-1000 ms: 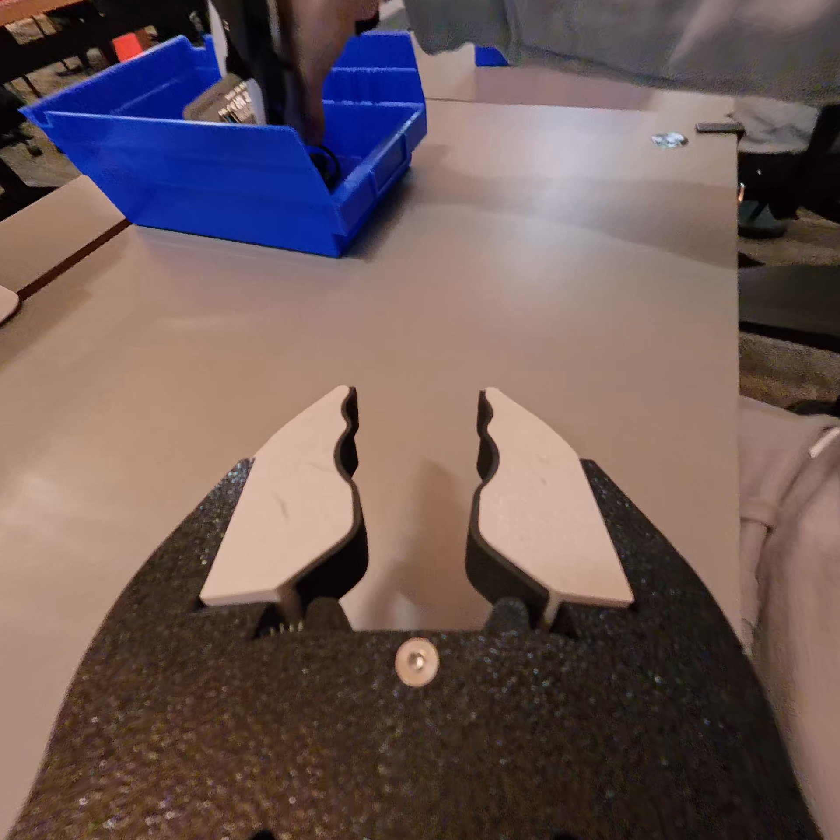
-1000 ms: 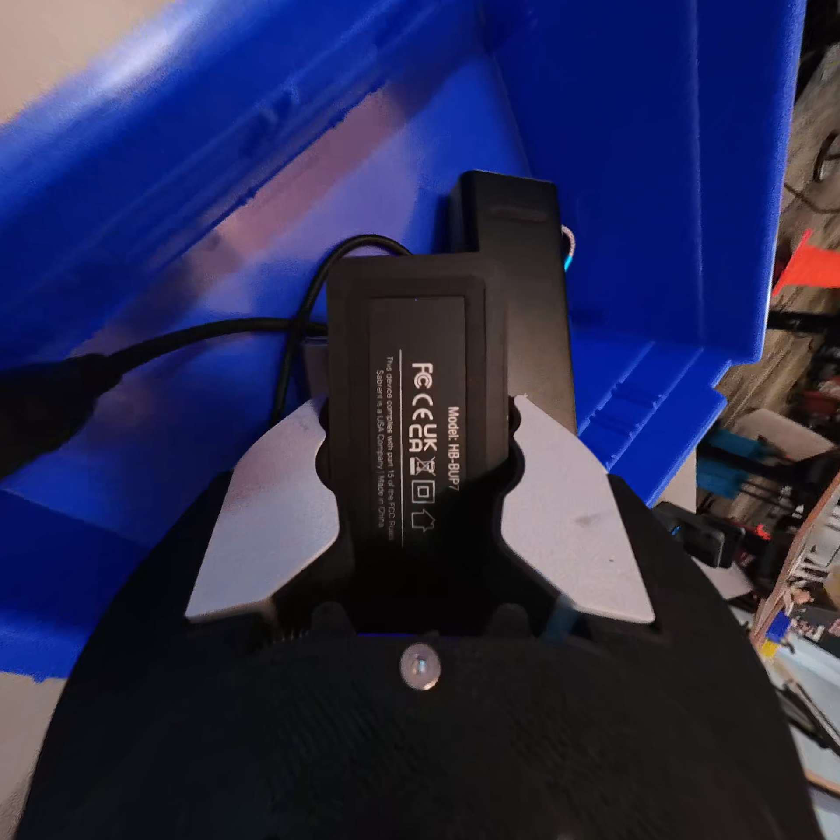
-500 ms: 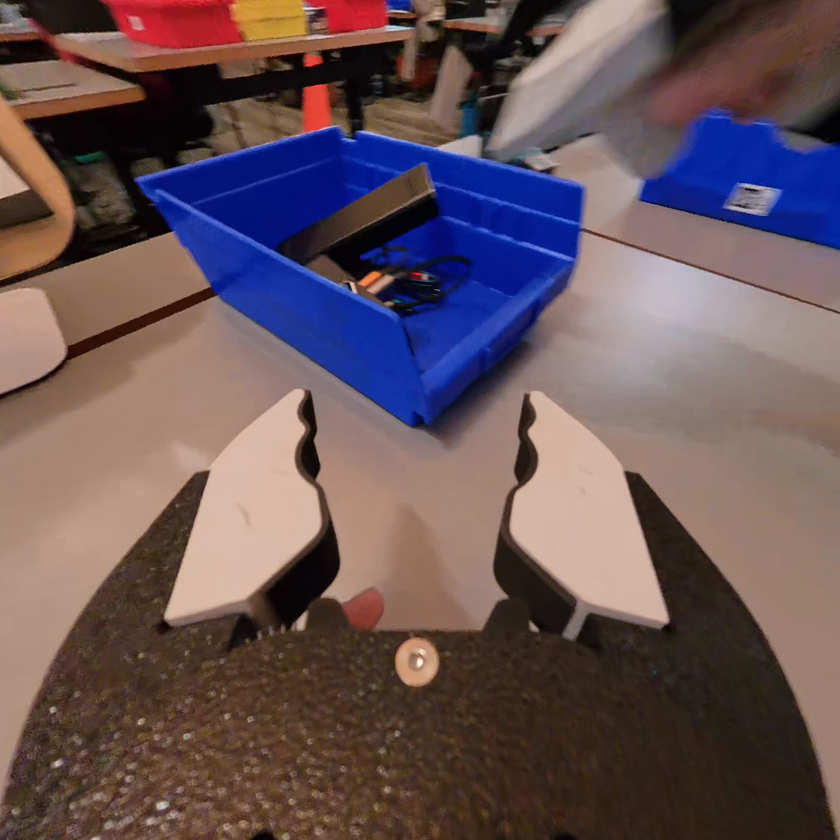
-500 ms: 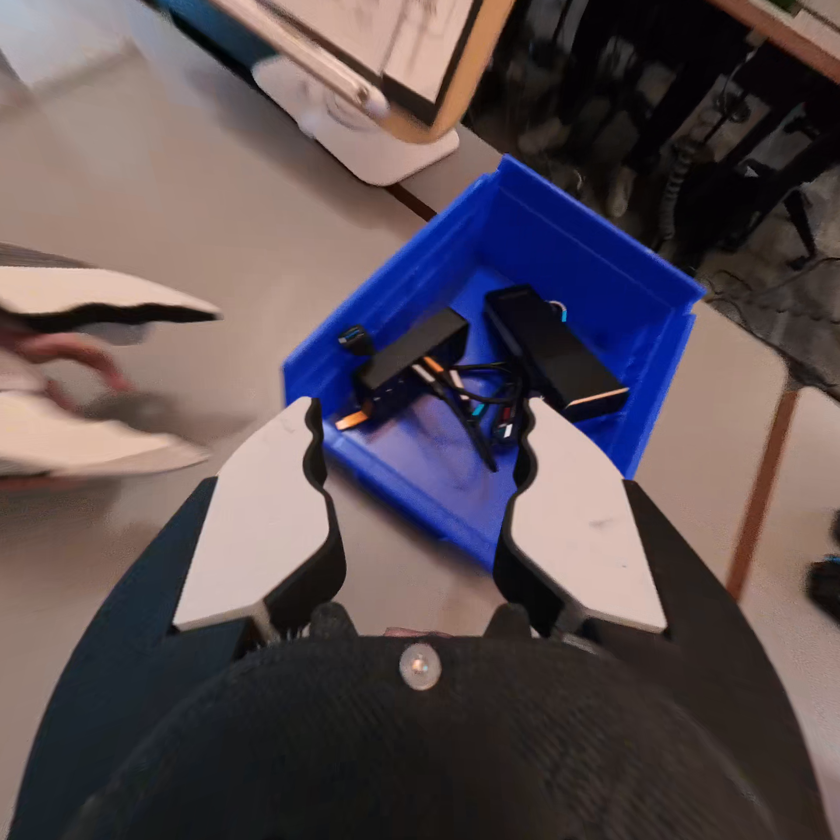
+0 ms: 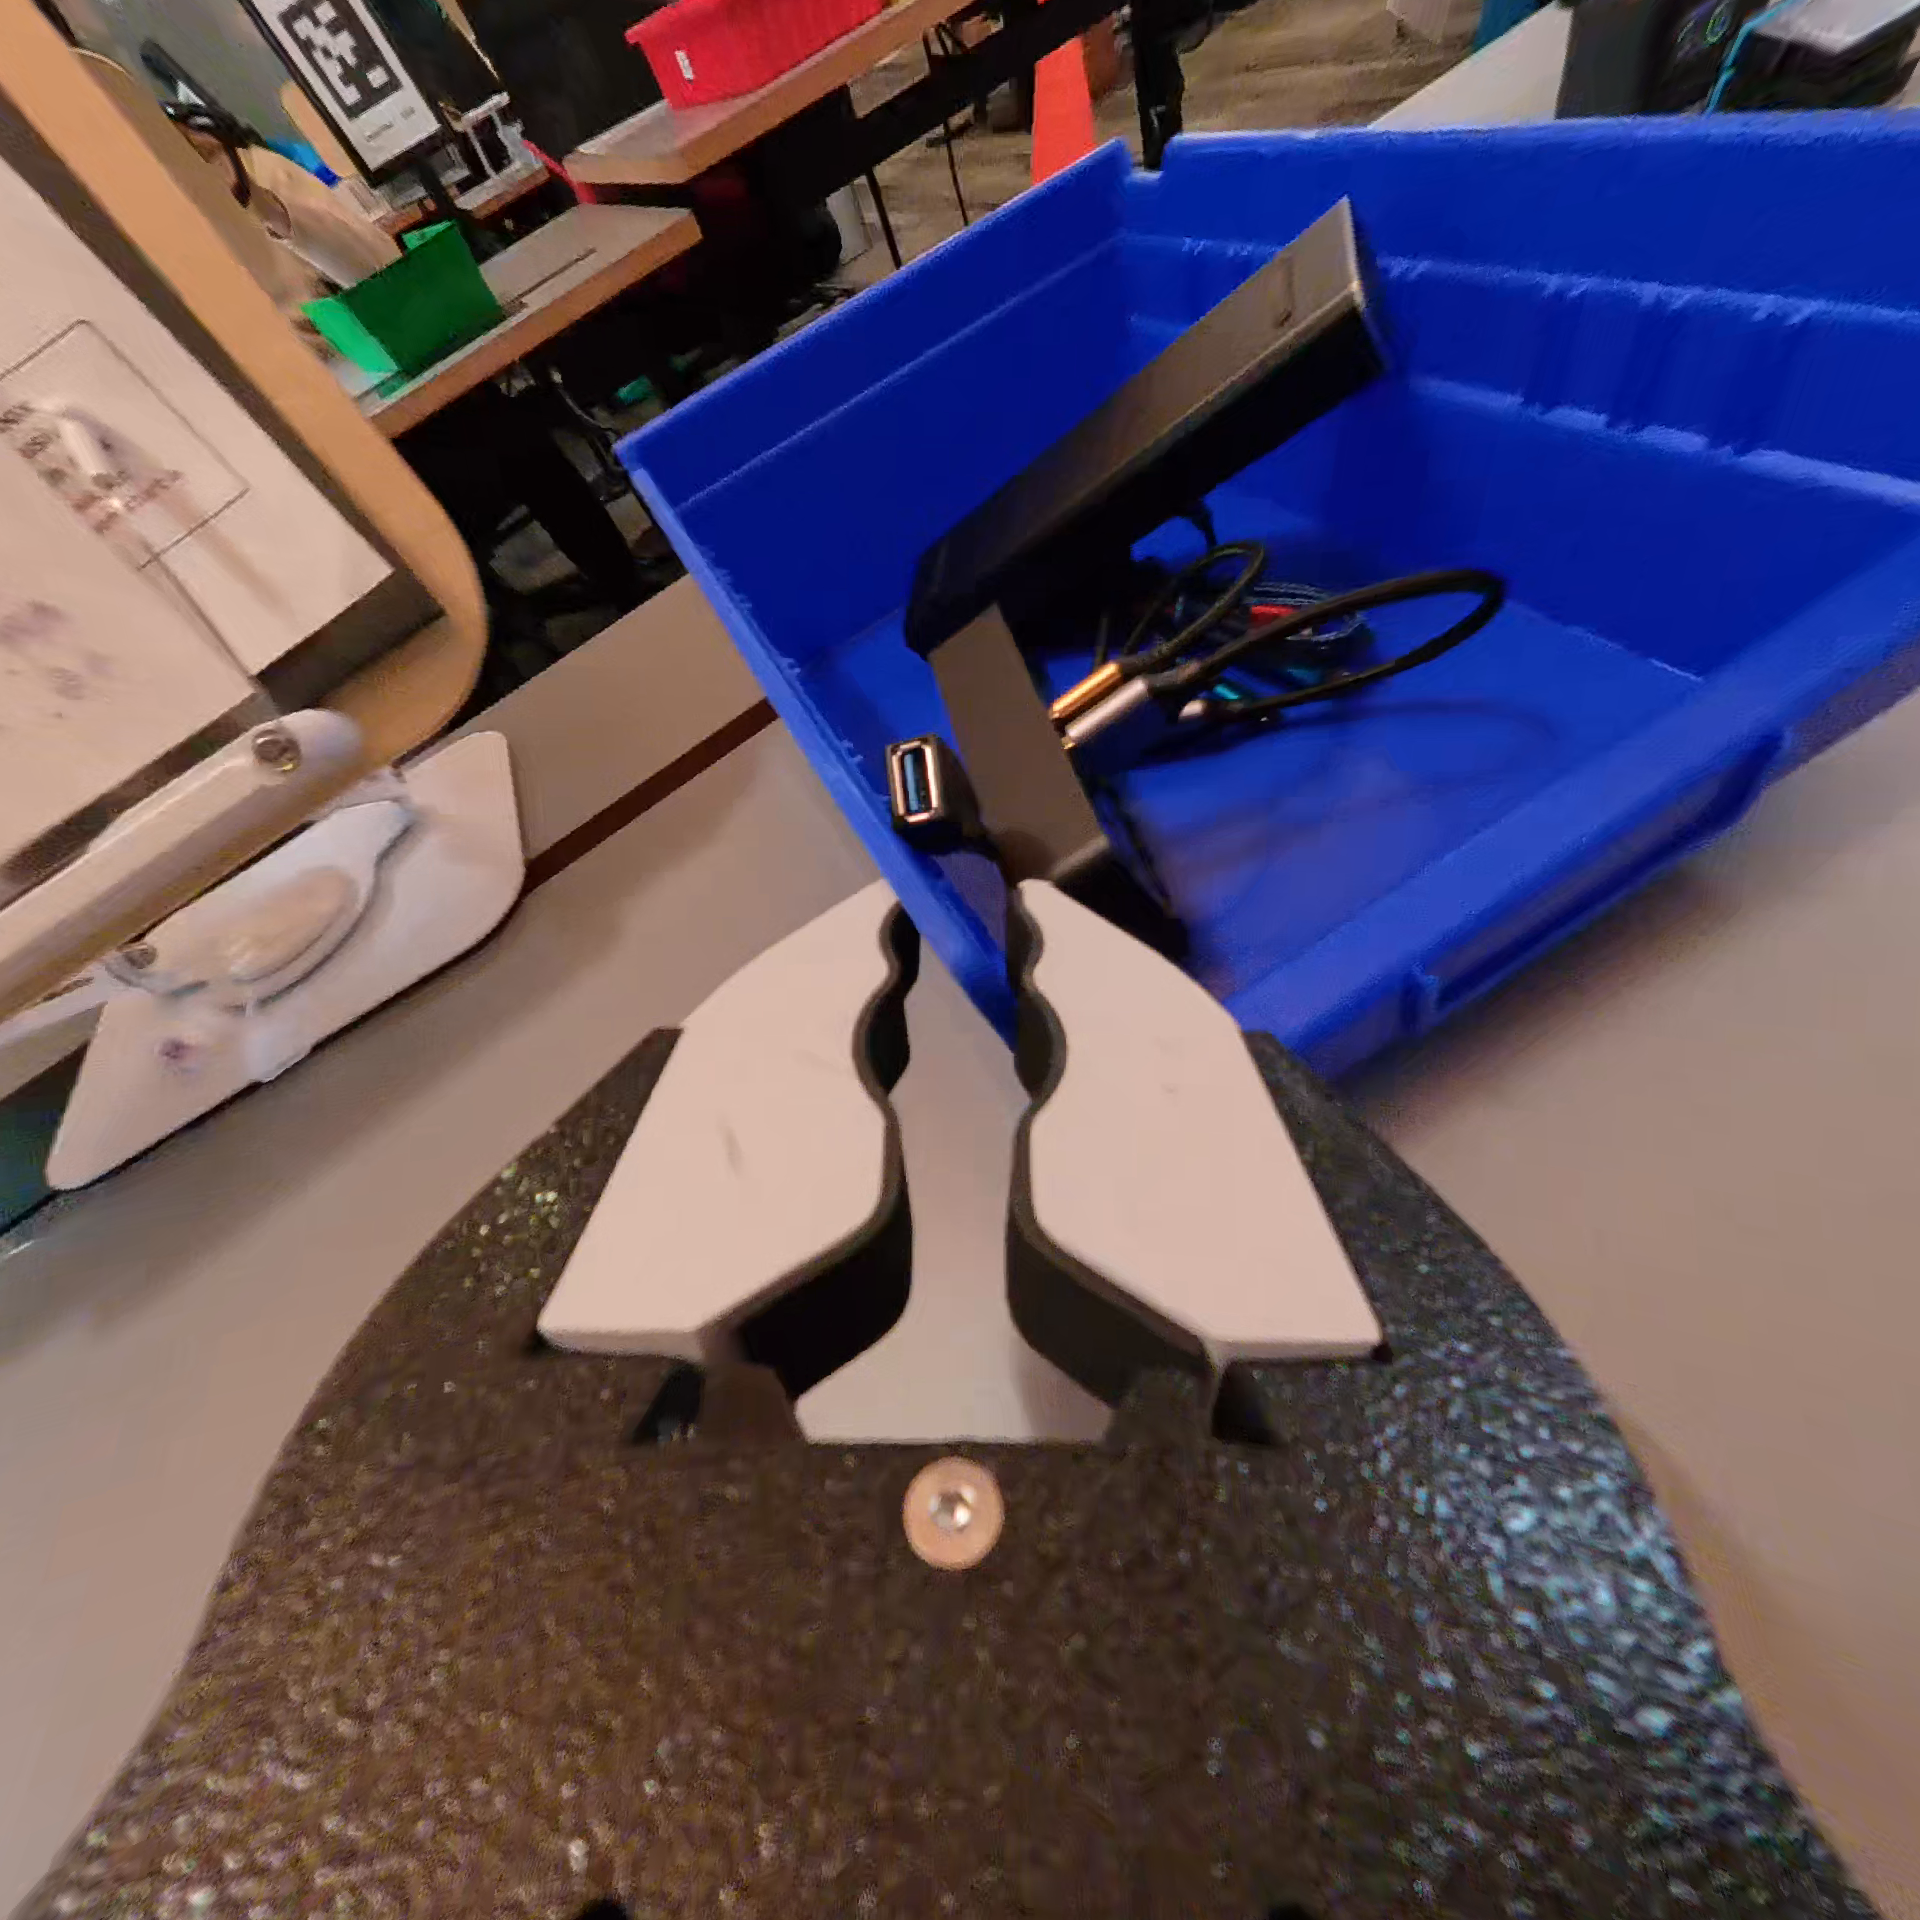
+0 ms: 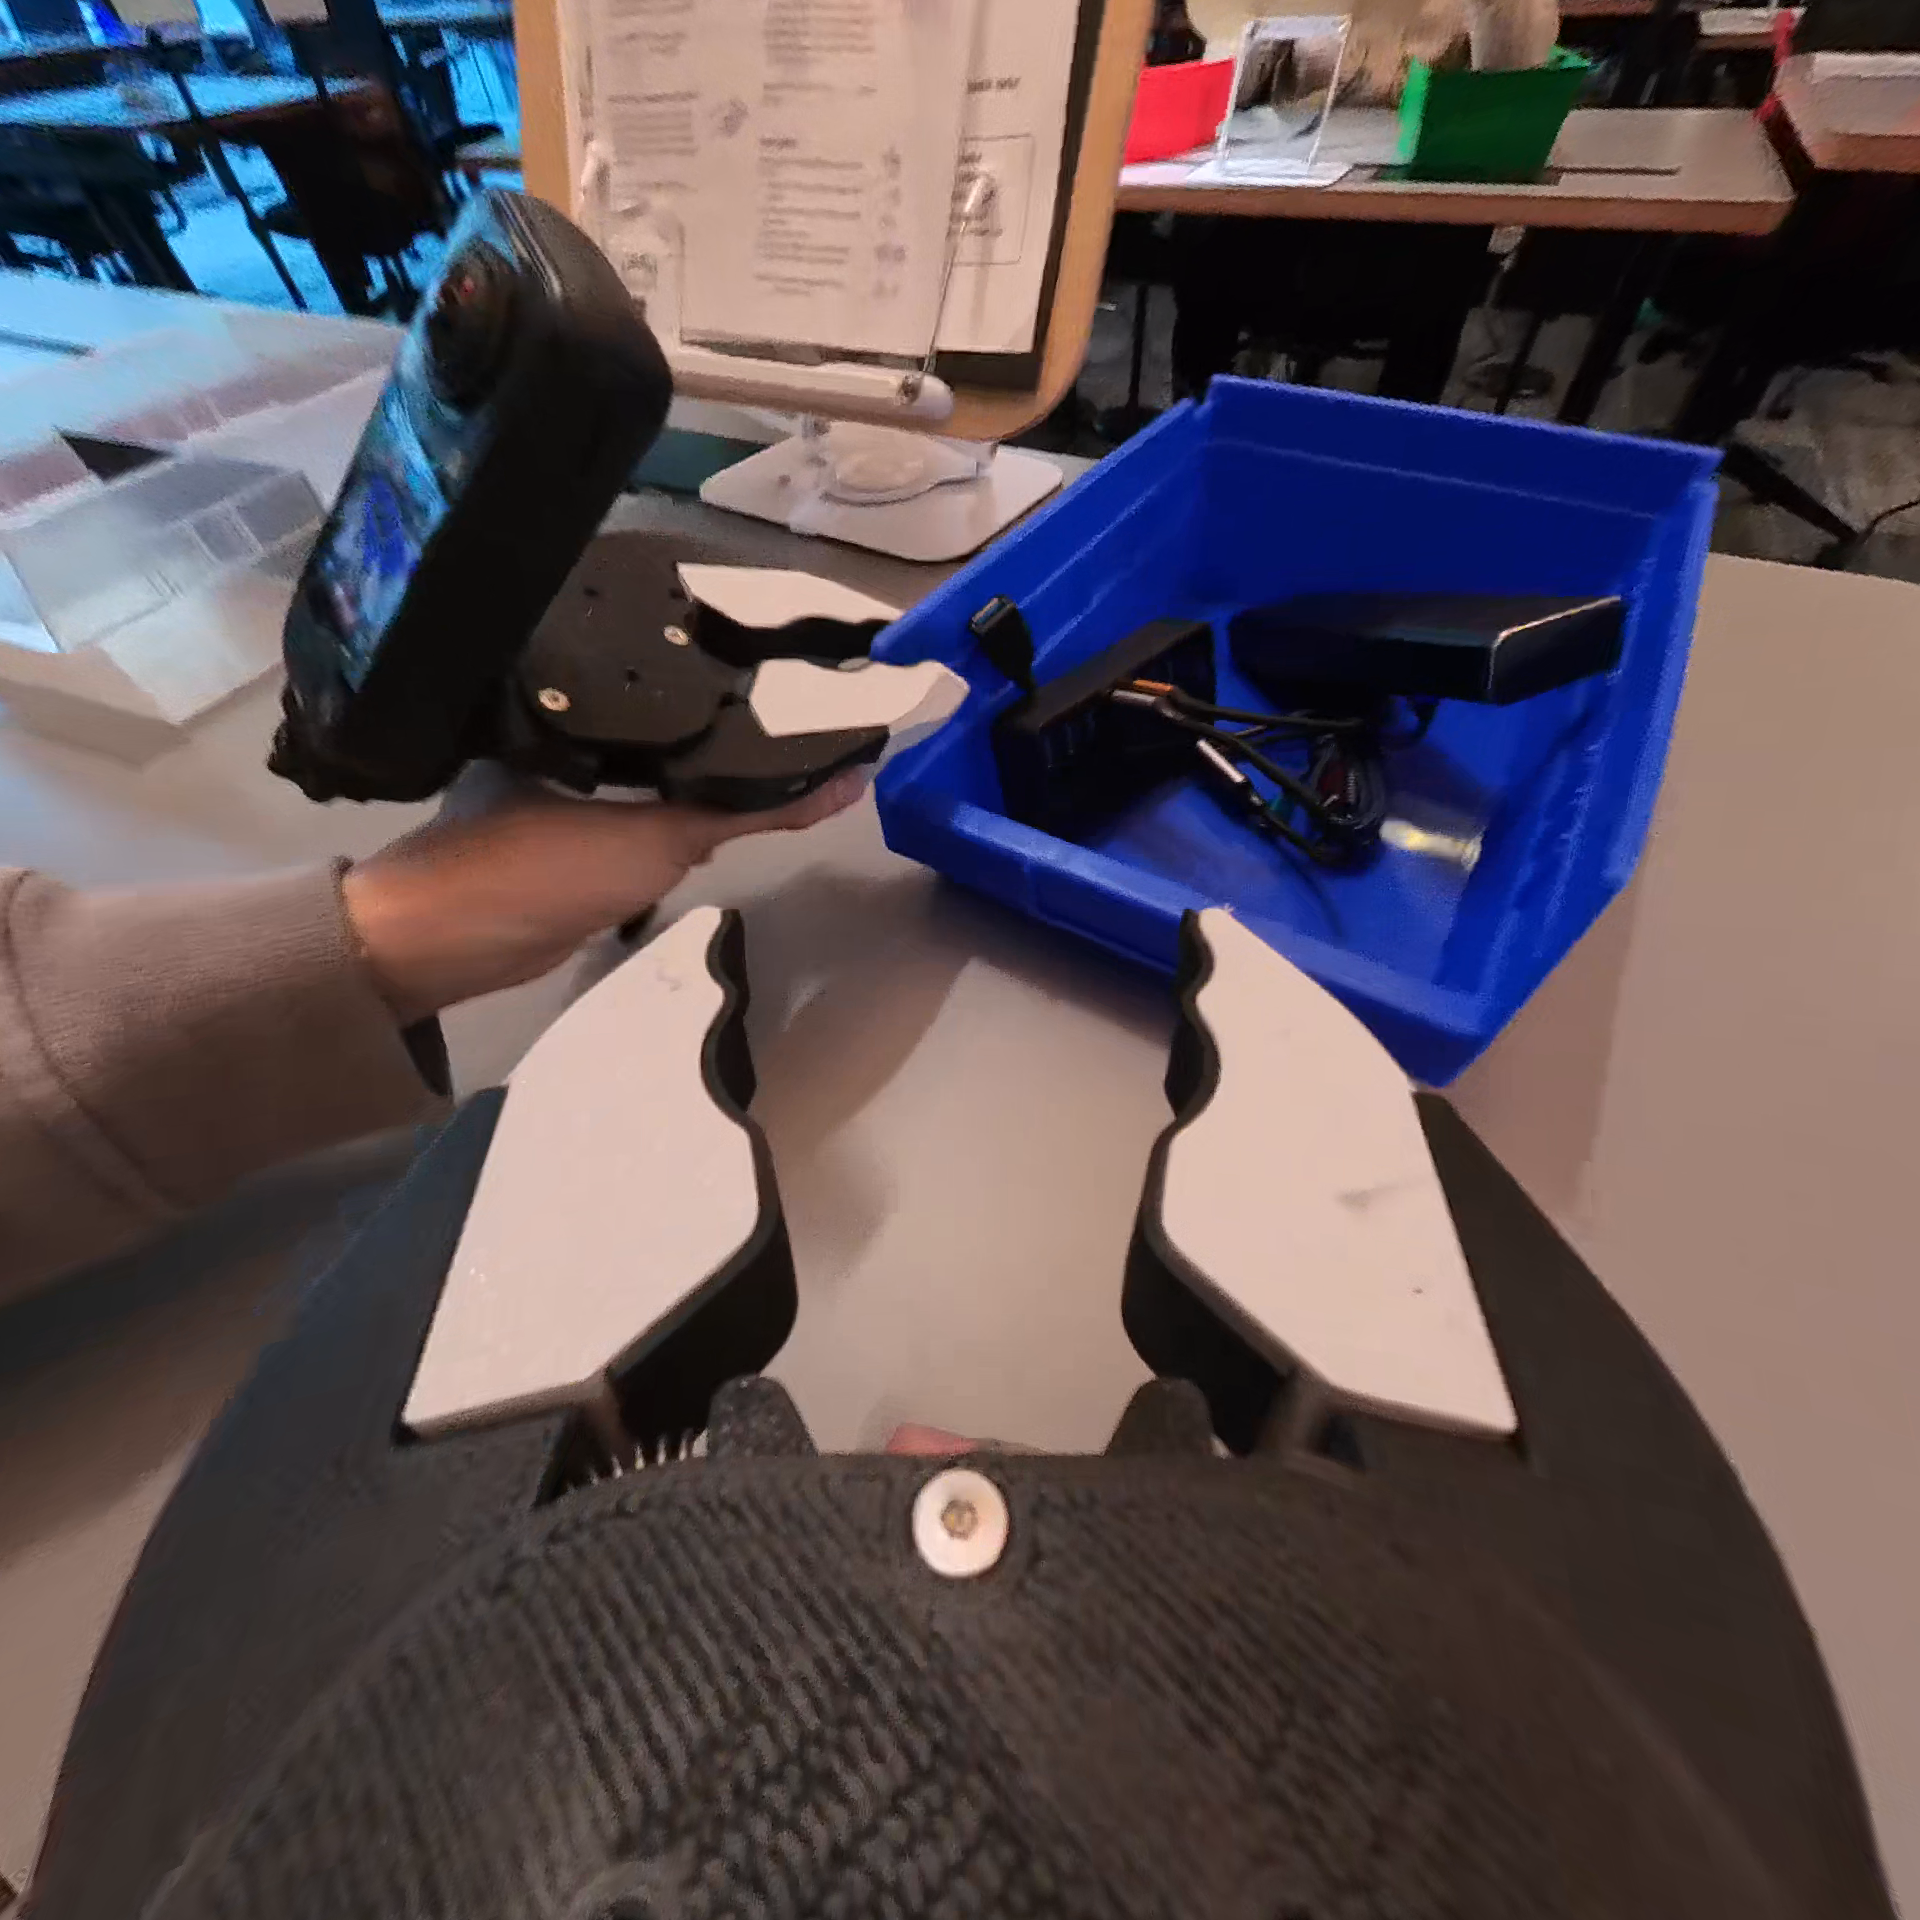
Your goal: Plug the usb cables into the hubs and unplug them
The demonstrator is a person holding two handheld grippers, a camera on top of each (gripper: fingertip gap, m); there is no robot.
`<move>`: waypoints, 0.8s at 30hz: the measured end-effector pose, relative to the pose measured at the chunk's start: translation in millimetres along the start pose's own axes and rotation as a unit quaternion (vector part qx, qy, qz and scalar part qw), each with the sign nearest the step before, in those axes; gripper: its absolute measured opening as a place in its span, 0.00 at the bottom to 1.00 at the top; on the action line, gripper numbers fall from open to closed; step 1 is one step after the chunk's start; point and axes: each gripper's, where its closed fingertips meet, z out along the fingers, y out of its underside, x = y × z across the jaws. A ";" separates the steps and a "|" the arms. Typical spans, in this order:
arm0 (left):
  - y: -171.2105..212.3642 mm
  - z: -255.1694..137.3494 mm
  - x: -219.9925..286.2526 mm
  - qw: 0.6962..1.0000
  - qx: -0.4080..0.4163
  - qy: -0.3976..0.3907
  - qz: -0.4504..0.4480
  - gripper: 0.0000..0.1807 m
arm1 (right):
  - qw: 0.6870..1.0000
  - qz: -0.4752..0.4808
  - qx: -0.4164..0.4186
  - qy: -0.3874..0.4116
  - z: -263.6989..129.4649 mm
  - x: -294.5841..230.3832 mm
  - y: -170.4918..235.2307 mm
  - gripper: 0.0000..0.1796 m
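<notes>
— Where do your claws stand?

— Your left gripper (image 5: 961, 935) is narrowed to a slim gap, empty, its tips at the near corner of the blue bin (image 5: 1538, 977). Your right gripper (image 6: 956, 971) gapes wide, empty, over the grey table (image 6: 1714, 935).

— And the hubs?

— In the bin at upper right of centre: one black hub (image 6: 1101, 707) on edge, a longer hub (image 6: 1444, 639) leaning on the wall, tangled usb cables (image 6: 1299, 769) between them.

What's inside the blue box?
Inside the blue bin are two black USB hubs and a tangle of black cables. One cable's plug pokes over the wall. The bin floor under the hubs is hidden.
</notes>
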 end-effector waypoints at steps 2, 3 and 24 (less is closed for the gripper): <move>10.1 -8.7 -16.7 1.000 -0.002 -0.002 -0.006 0.07 | 1.000 -0.023 -0.011 0.006 3.3 -7.6 -1.7 0.45; 16.5 -16.3 -26.0 1.000 -0.001 -0.002 -0.010 0.06 | 0.999 -0.035 -0.011 0.006 4.7 -13.0 -4.5 0.45; 219.5 -400.1 -161.6 0.998 -0.041 0.041 -0.005 0.05 | 0.952 0.000 -0.156 -0.262 230.7 -340.2 -102.6 0.54</move>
